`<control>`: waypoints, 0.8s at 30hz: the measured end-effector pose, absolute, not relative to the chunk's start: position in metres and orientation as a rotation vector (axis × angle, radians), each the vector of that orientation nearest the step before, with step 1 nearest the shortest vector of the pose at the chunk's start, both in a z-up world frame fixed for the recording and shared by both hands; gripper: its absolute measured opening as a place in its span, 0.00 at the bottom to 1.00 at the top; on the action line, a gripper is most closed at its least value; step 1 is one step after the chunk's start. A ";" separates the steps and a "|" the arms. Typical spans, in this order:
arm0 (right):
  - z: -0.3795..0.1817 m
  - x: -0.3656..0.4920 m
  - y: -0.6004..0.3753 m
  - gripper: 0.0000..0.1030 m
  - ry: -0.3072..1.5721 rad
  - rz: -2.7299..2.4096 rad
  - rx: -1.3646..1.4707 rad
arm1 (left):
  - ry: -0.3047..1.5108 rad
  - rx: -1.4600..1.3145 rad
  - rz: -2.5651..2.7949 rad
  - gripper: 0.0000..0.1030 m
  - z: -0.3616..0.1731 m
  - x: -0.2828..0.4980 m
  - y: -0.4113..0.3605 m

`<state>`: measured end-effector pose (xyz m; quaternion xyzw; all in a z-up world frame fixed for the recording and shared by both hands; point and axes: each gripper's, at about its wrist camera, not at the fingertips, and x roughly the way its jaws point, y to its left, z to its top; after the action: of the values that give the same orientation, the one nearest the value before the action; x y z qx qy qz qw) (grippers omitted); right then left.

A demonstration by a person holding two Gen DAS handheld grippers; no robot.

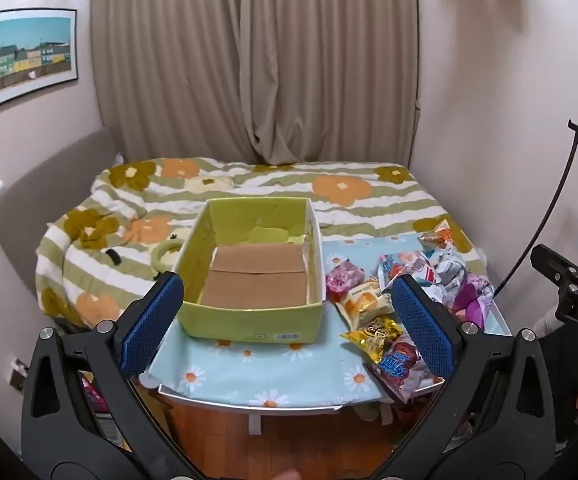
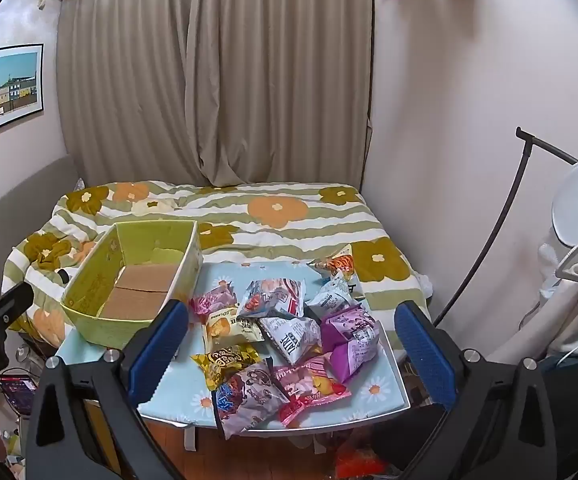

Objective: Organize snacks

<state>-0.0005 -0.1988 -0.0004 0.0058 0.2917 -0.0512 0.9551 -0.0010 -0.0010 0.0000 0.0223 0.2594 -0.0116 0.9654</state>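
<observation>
The left tool (image 1: 287, 322) is held with its jaws fully spread and nothing between the pads; the green box (image 1: 249, 324) is seen just beyond them, resting on the left part of the table (image 1: 249, 376). The right tool (image 2: 291, 338) is likewise spread wide and empty. The snack packets (image 2: 289, 320) are piled on the table to the right of the box, ahead of and below the right tool, untouched.
</observation>
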 end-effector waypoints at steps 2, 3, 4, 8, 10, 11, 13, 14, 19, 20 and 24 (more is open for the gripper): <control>-0.001 0.000 -0.199 1.00 0.585 -0.097 0.017 | 0.560 0.026 -0.018 1.00 0.000 0.003 0.000; -0.002 0.001 -0.199 1.00 0.586 -0.096 0.015 | 0.554 0.025 -0.020 1.00 0.001 0.000 0.001; -0.002 0.000 -0.199 1.00 0.577 -0.097 0.020 | 0.550 0.023 -0.015 1.00 -0.002 0.001 0.002; -0.003 0.002 -0.199 1.00 0.584 -0.098 0.017 | 0.544 0.028 -0.020 1.00 0.000 0.007 0.004; -0.003 0.003 -0.199 1.00 0.585 -0.098 0.019 | 0.535 0.030 -0.015 1.00 0.001 0.005 0.003; -0.003 0.003 -0.199 1.00 0.586 -0.099 0.018 | 0.533 0.031 -0.014 1.00 0.001 0.006 0.004; -0.004 0.005 -0.199 1.00 0.587 -0.101 0.019 | 0.529 0.037 -0.013 1.00 0.000 0.005 -0.002; -0.006 0.008 -0.199 1.00 0.589 -0.102 0.020 | 0.530 0.035 -0.017 1.00 0.000 0.006 -0.002; -0.009 0.007 -0.201 1.00 0.593 -0.103 0.023 | 0.530 0.033 -0.017 1.00 0.000 0.006 -0.003; -0.009 0.006 -0.201 1.00 0.593 -0.103 0.022 | 0.529 0.034 -0.017 1.00 0.000 0.006 -0.003; -0.010 0.007 -0.201 1.00 0.592 -0.103 0.017 | 0.528 0.031 -0.021 1.00 0.000 0.007 -0.004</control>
<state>0.0068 -0.2009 -0.0103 0.0085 0.2916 -0.0509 0.9551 0.0069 -0.0037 -0.0003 0.0151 0.2611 -0.0105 0.9651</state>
